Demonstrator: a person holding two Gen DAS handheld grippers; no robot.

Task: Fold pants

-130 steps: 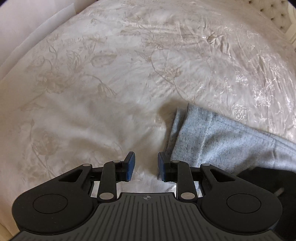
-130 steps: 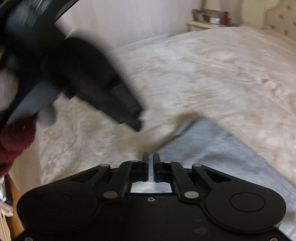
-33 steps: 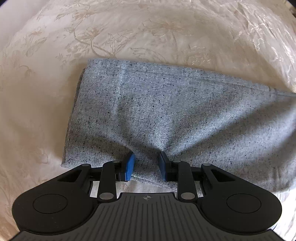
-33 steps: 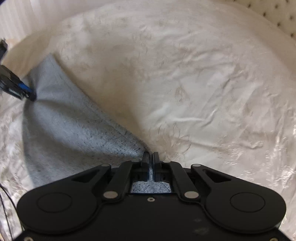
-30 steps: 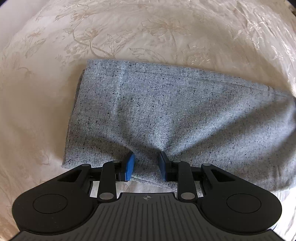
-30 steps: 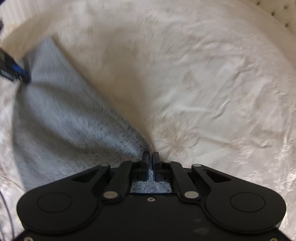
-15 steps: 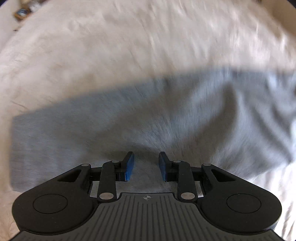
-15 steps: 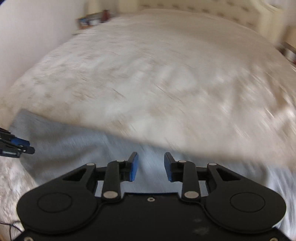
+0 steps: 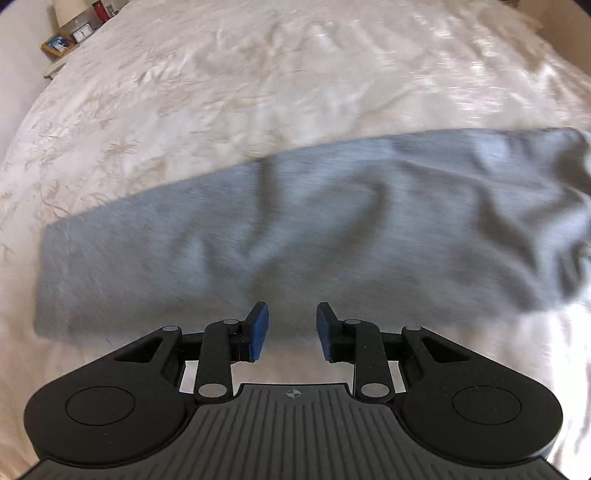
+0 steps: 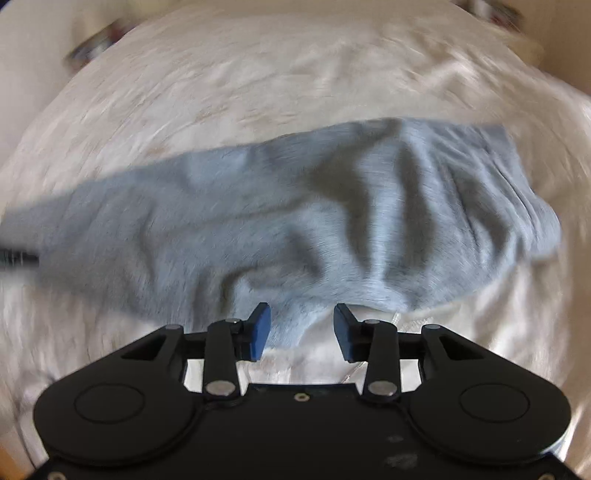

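The grey pants (image 9: 314,229) lie as one long band across the cream bedspread (image 9: 258,92), wrinkled toward the right end. My left gripper (image 9: 291,330) is open and empty, just in front of the pants' near edge. In the right wrist view the pants (image 10: 295,221) lie crumpled and the view is blurred. My right gripper (image 10: 301,332) is open and empty, with the near edge of the cloth between and below its fingers. A dark bit of the left gripper (image 10: 18,258) shows at the left edge.
A bedside shelf with small items (image 9: 70,33) stands at the far left corner of the bed. The patterned bedspread spreads on all sides of the pants. A wall or headboard edge (image 9: 565,37) shows at the far right.
My right gripper has opened and let go of the pants. Both grippers have pulled back and up, so the whole length of the pants shows. The left gripper stays open.
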